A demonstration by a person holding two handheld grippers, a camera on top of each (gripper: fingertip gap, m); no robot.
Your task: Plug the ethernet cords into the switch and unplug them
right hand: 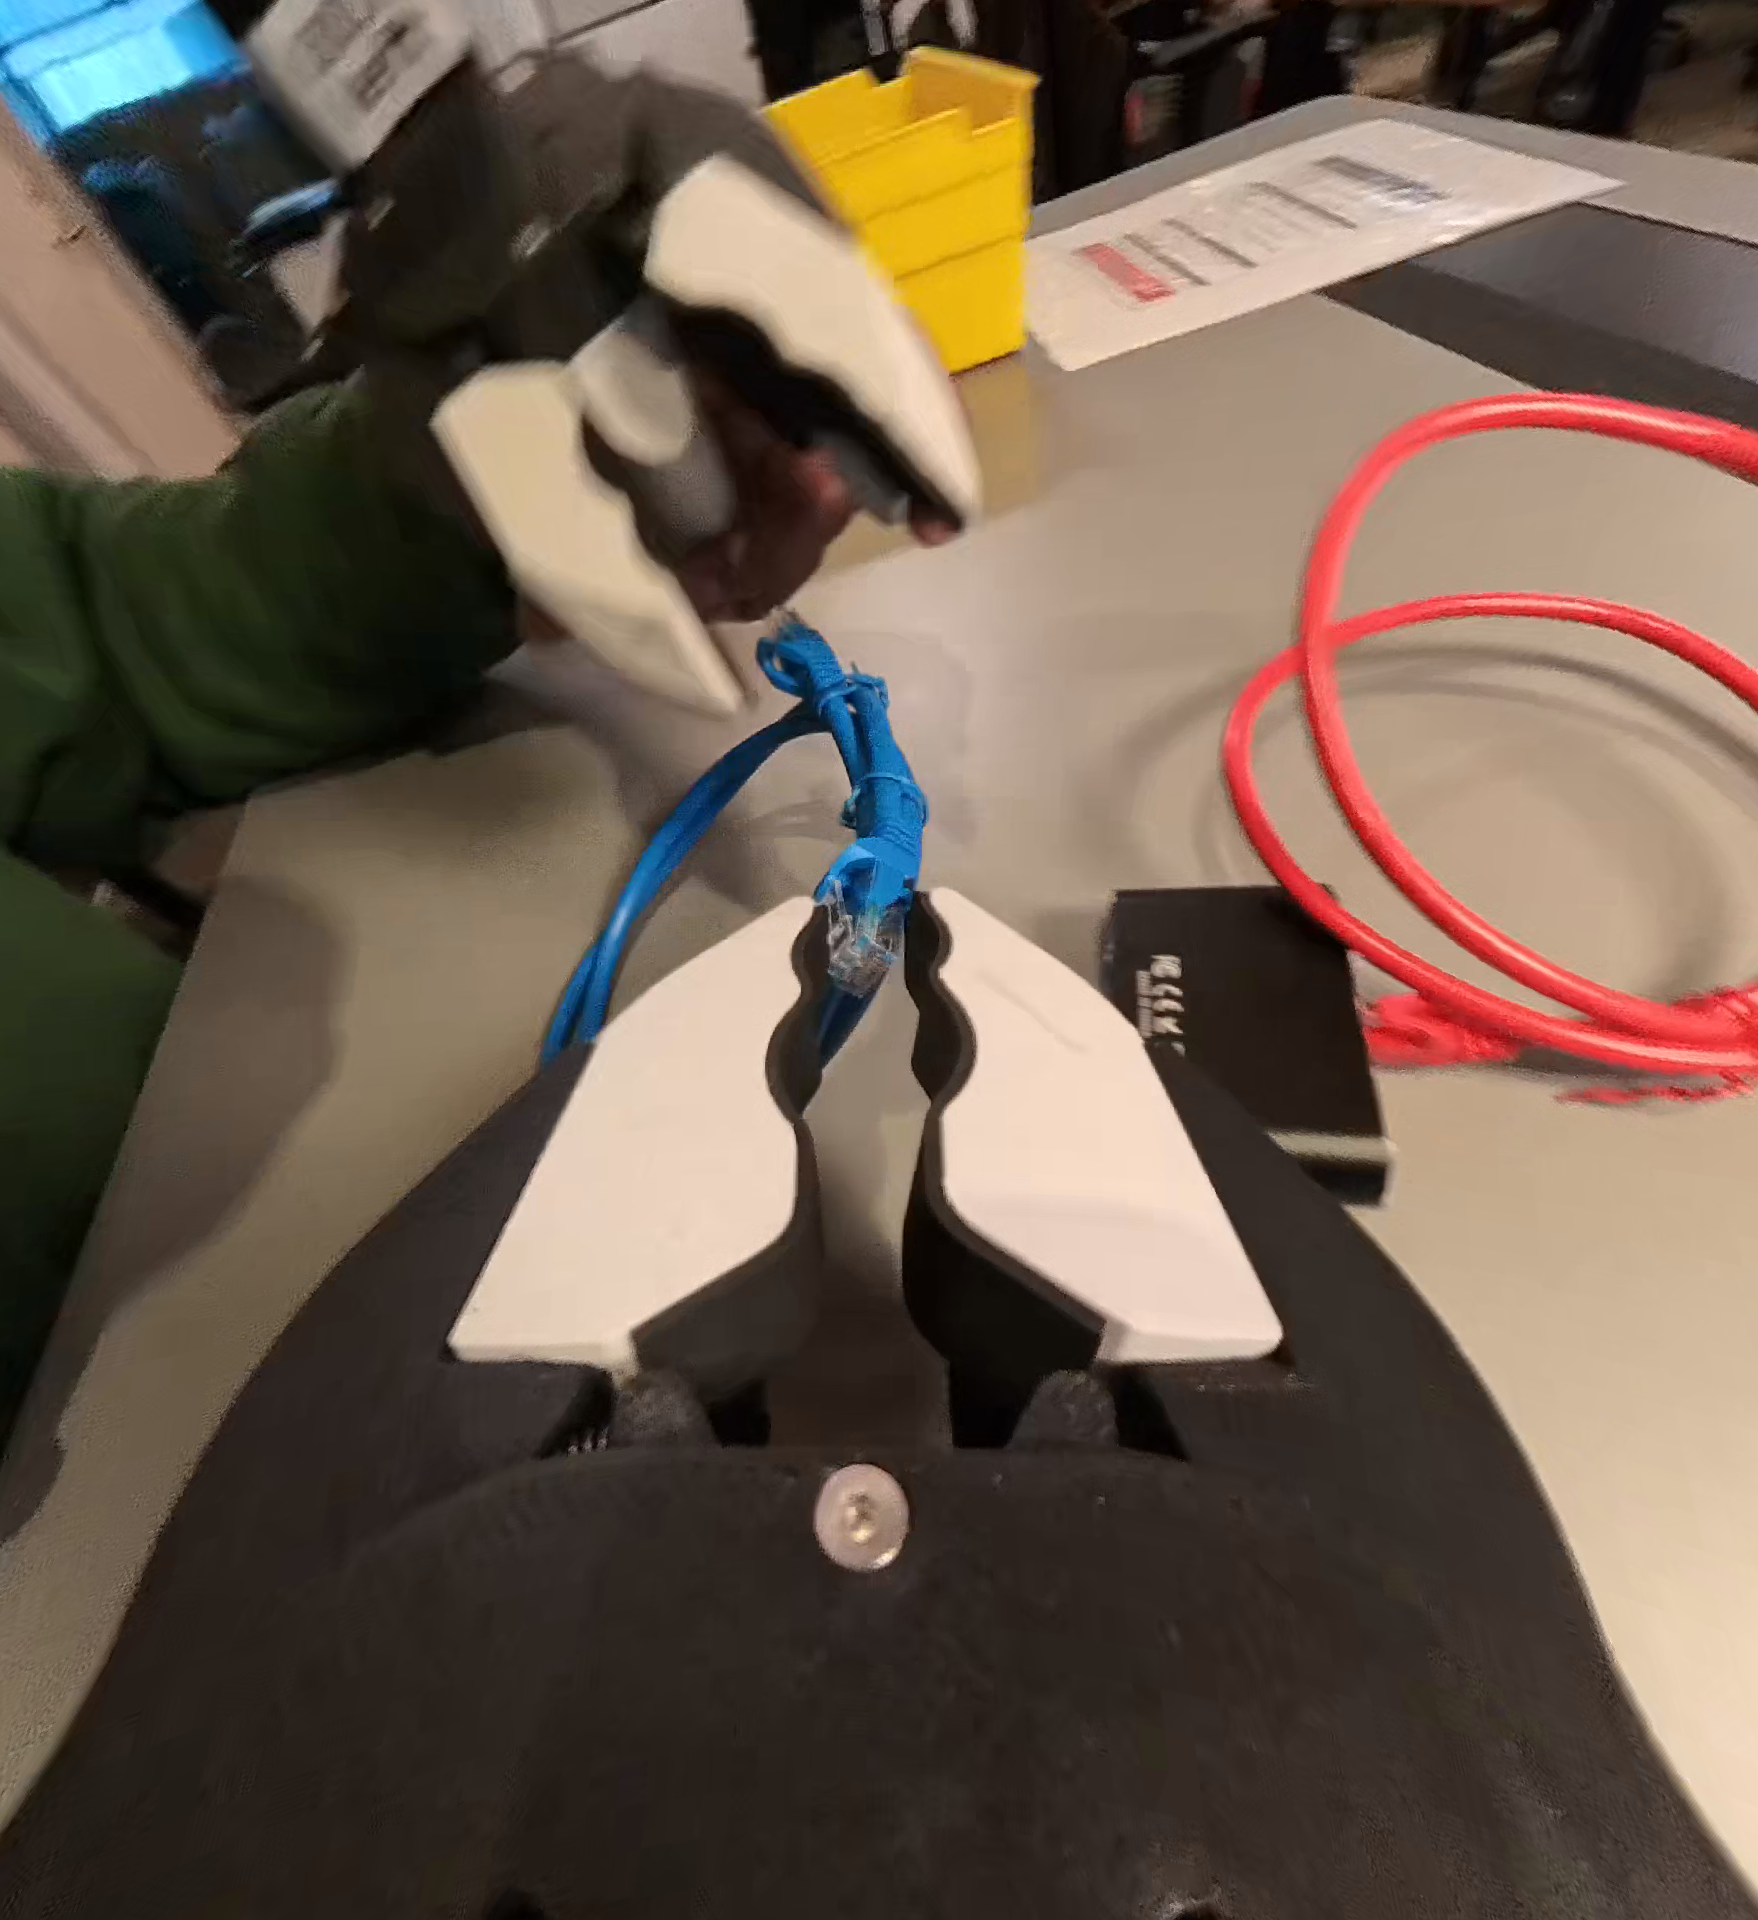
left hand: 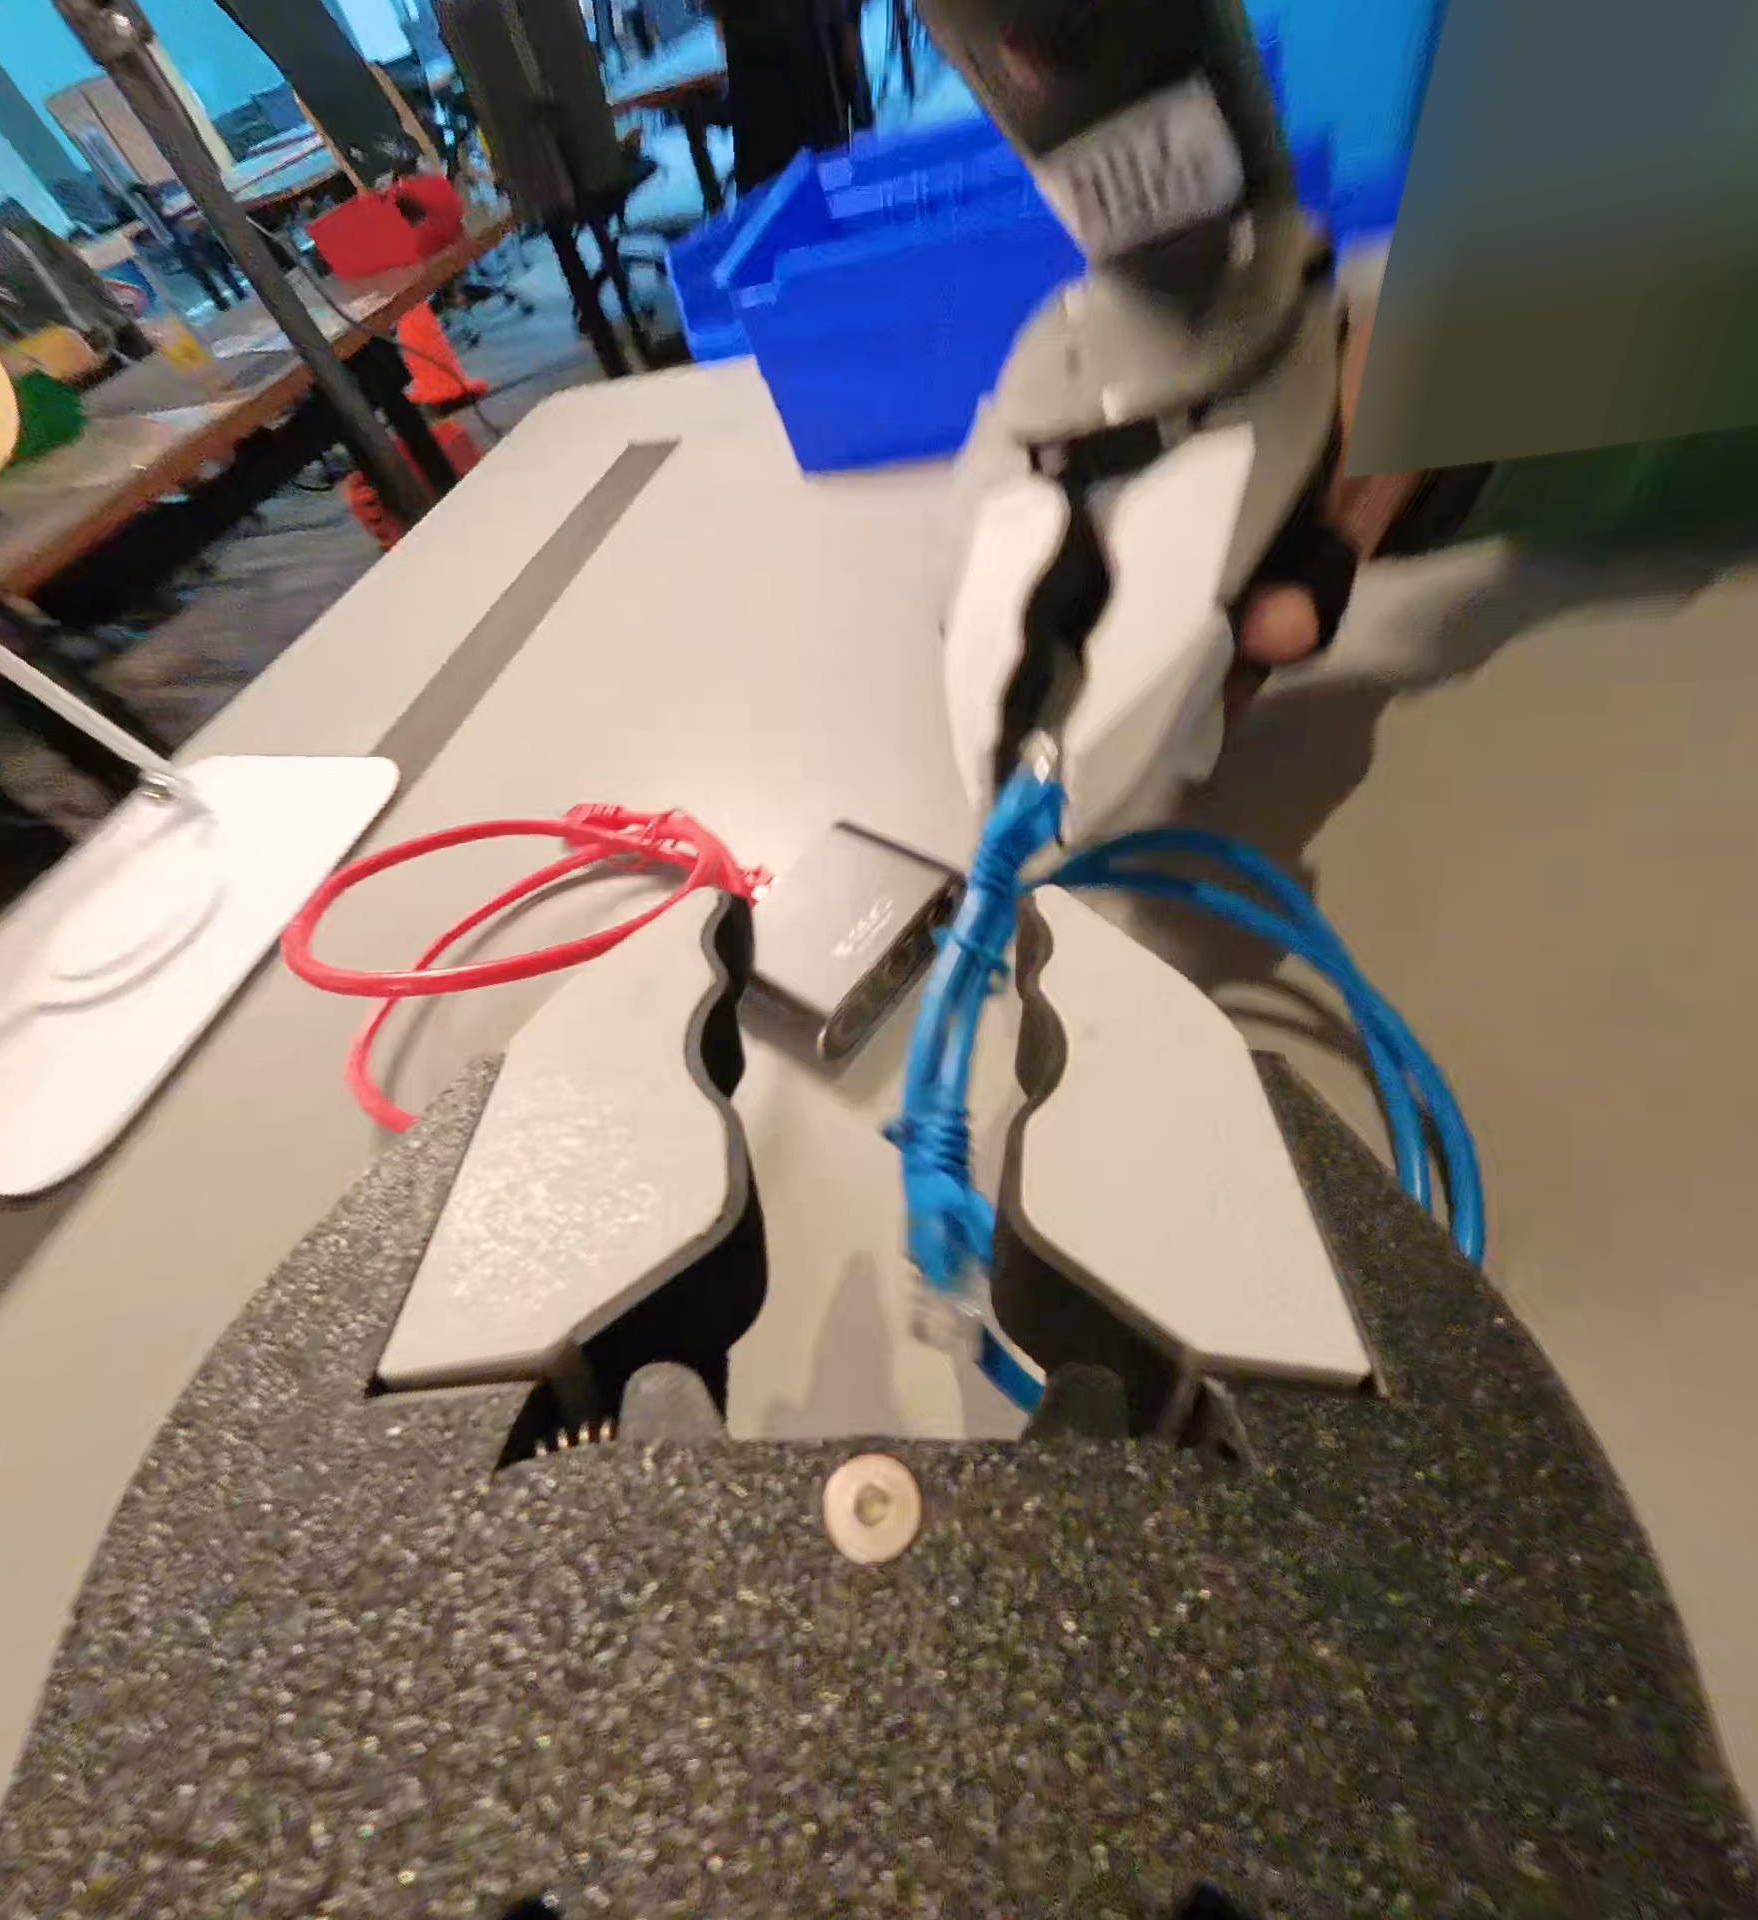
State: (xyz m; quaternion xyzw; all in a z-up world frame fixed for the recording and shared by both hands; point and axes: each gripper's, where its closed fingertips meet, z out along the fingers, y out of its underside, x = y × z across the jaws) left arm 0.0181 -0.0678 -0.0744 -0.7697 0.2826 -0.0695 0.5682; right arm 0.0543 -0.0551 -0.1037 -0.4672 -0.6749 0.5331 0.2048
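Nearest to me, the right gripper point(right hand: 859, 940) has its jaws clenched on the clear plug at one end of the blue cord point(right hand: 880, 790), lifting the tied bundle off the grey table point(right hand: 1114, 644). Beyond it the left gripper point(right hand: 833, 613) is spread wide, the cord's other plug hanging just by its fingertips, nothing grasped. By my reckoning the job has barely begun: no plug sits in the black switch point(right hand: 1259, 1029), which lies flat between the two cords, so every plugging and unplugging is left. Over to the side the red cord point(right hand: 1374, 831) lies coiled and tied, its plugs just beside the switch.
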